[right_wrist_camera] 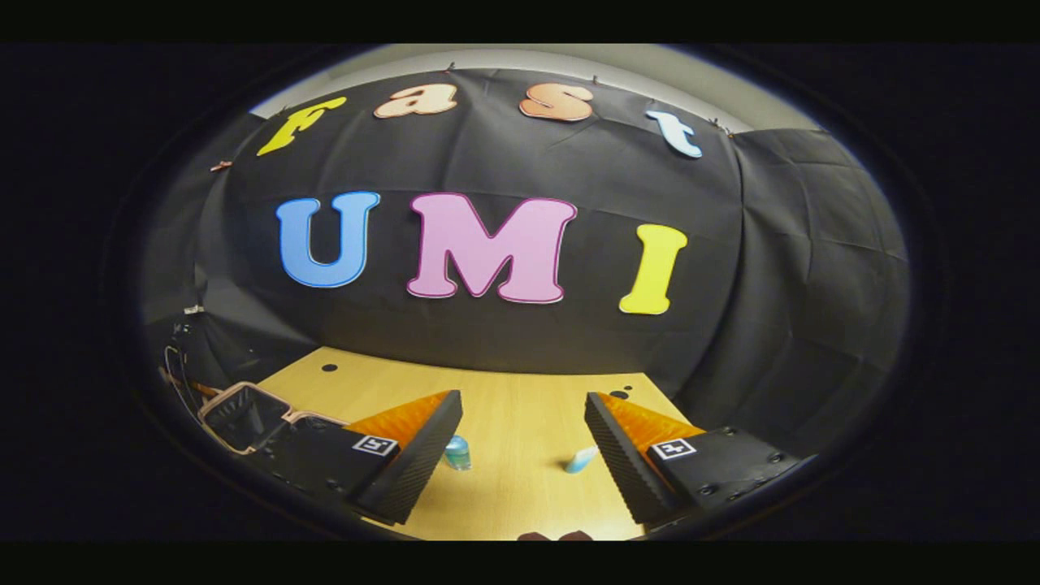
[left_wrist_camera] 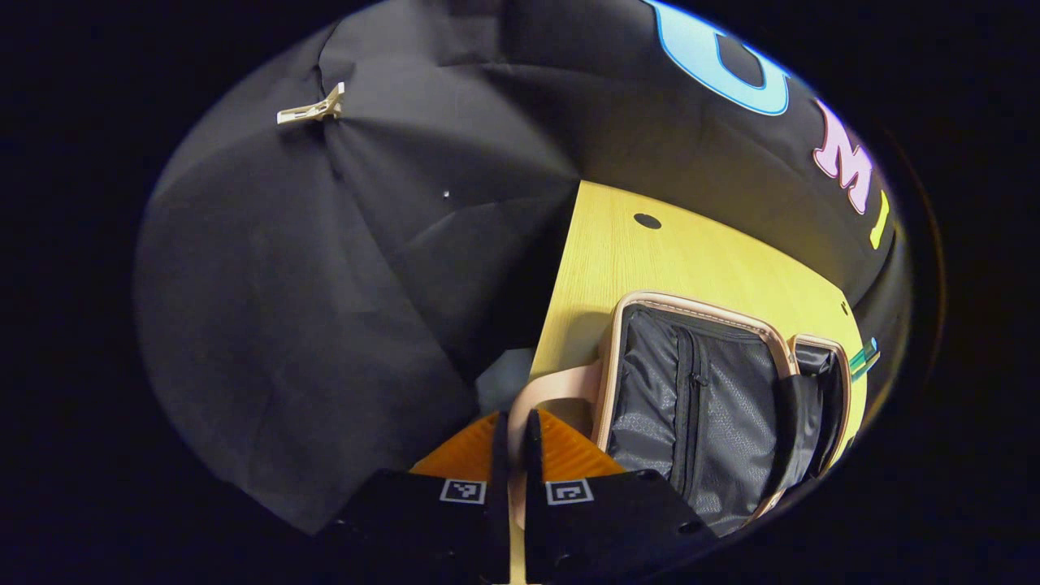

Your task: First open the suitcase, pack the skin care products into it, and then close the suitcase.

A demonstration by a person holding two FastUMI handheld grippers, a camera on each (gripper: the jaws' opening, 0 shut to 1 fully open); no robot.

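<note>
The suitcase (left_wrist_camera: 707,398) lies open on the left part of the wooden desk (left_wrist_camera: 650,260), its grey mesh lining facing up. The left tool (left_wrist_camera: 512,439) is closed on the pink handle (left_wrist_camera: 552,390) at the suitcase edge. In the right gripper view, the right tool (right_wrist_camera: 524,431) is wide open above the desk, with a small blue bottle (right_wrist_camera: 457,452) and a pale tube (right_wrist_camera: 581,461) lying between its fingers, apart from each other.
</note>
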